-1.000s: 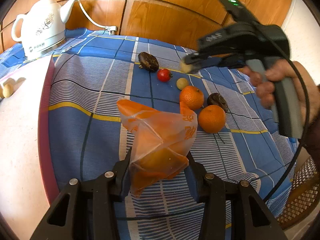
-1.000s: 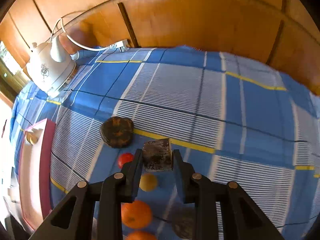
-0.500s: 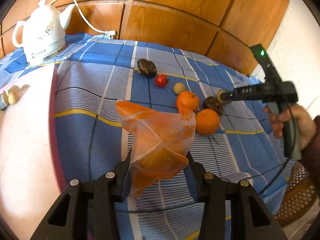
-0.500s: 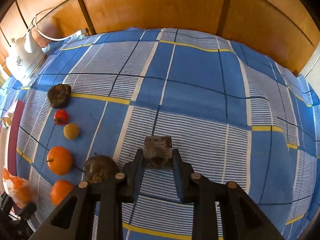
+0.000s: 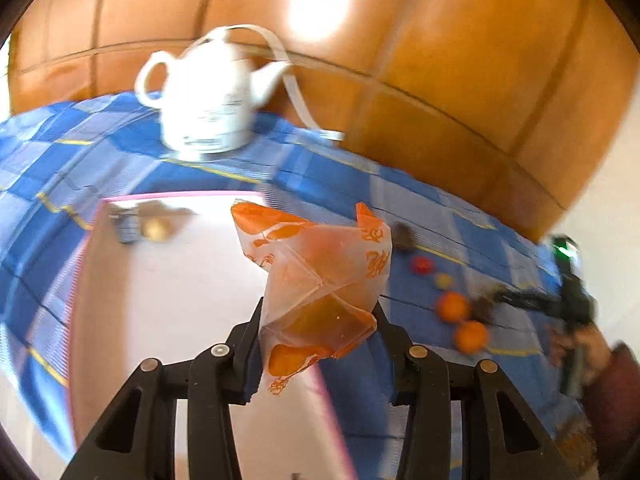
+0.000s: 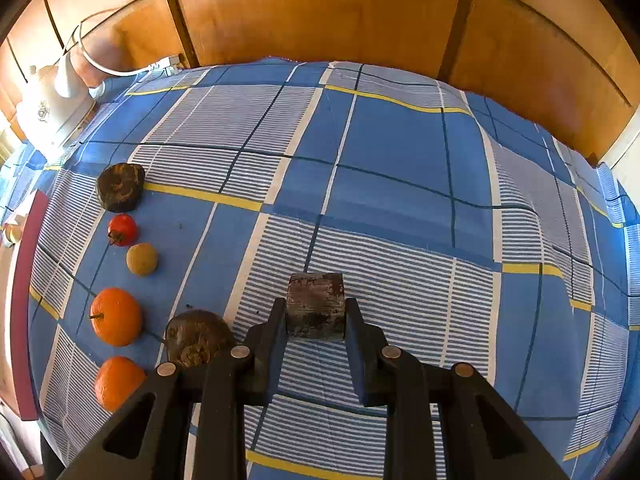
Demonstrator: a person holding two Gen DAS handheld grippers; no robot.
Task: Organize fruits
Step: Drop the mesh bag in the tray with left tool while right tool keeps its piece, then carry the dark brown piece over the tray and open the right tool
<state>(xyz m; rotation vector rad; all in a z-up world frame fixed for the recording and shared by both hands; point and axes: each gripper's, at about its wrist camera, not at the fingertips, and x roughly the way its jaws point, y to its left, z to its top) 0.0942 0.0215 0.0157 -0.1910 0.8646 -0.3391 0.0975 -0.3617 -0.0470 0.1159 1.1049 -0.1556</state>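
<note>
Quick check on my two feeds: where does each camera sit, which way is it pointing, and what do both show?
Left wrist: on the left gripper, facing the kettle and wood wall; its fingers clamp an orange bag; the right gripper and its hand show far right.
Right wrist: on the right gripper, tilted down at the blue checked cloth; its fingers hold a dark block.
Shared: kettle, cloth, the fruit row with two oranges.
</note>
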